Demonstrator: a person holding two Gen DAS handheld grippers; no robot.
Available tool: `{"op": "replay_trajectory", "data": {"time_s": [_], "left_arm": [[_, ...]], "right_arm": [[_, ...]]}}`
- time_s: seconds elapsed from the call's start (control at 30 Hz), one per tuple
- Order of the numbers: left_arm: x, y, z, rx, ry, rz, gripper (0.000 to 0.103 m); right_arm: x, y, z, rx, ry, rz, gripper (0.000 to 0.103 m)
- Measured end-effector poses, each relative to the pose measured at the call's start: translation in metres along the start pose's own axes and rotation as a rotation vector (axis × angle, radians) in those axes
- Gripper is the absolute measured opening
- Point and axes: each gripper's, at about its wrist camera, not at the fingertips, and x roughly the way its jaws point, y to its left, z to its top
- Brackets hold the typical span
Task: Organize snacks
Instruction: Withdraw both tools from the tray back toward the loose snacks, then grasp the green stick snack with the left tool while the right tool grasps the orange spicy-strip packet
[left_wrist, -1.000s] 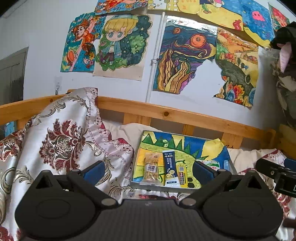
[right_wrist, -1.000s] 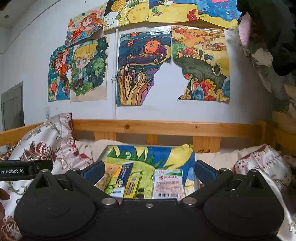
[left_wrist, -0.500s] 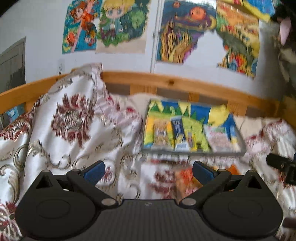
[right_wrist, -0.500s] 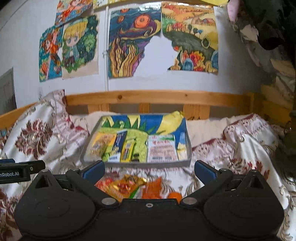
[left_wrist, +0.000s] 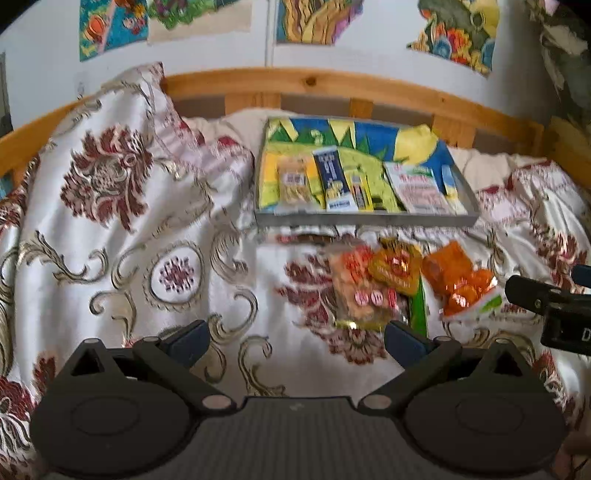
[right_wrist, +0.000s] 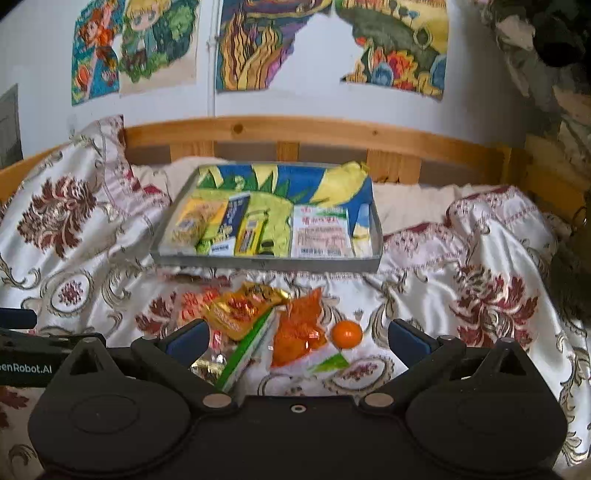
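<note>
right wrist view puts the loose snack pile just ahead of the right gripper, lying on the patterned bedspread between the gripper's wide-spread, empty jaws and toward 11 o'clock of their midline. in that pile a gold foil packet overlaps a green-edged pack whose long axis runs from 7 to 1 o'clock, with an orange bag touching it on the right and a small round orange just beside that, at about 1 o'clock. the grey tray, already holding a row of flat packets, sits beyond the pile at 12 o'clock, its near wall facing the grippers. in the left wrist view the same pile lies at 1 to 2 o'clock of the left gripper, also wide open and holding nothing, so the right hand looks the nearer. bare cloth to the right of the orange gives room to approach; the tray's right end looks the least crowded.
</note>
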Motion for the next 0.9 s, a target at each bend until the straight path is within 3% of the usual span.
{"op": "replay_trajectory", "data": {"time_s": [0.47,0.9], "left_arm": [[0.014,-0.001,-0.002,-0.011,0.082,-0.016,0.103],[0.036,-0.010,-0.004,-0.035,0.143,-0.130,0.102]], "right_arm": [[0.011,-0.001,-0.001,0.010,0.072,0.015,0.102],[0.055,-0.023,0.025,0.052,0.235,0.162,0.102]]}}
